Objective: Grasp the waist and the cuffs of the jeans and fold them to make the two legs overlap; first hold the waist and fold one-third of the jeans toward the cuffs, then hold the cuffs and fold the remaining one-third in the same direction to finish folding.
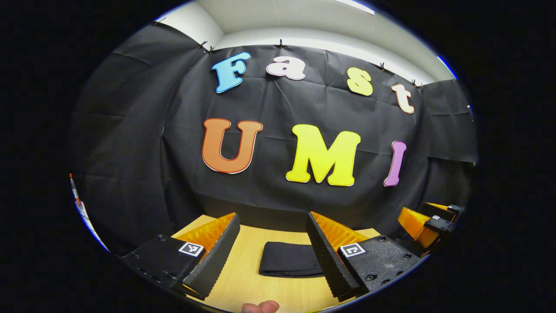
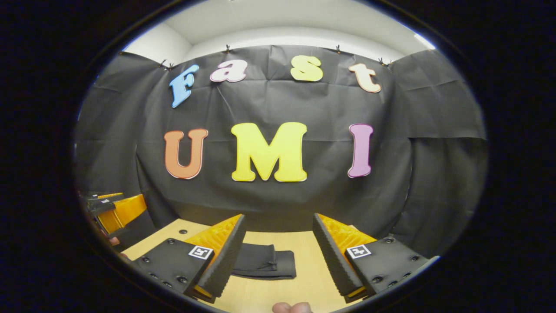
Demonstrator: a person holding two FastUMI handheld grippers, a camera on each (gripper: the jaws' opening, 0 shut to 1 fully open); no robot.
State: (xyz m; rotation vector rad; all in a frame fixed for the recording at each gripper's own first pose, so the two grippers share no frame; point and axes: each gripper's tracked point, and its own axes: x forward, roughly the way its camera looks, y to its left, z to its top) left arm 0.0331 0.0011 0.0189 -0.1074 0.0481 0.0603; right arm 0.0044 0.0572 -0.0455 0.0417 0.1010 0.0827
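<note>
Jeans folded on table | left hand-held gripper wide apart, empty | right hand-held gripper likewise

Black jeans — folded flat, compact rectangle — lying on wooden table.

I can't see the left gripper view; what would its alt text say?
Dark jeans, folded into a compact rectangle, lie on a light wooden table between the open fingers of the left tool. The right tool shows at the right edge, black cloth wall behind.
</note>
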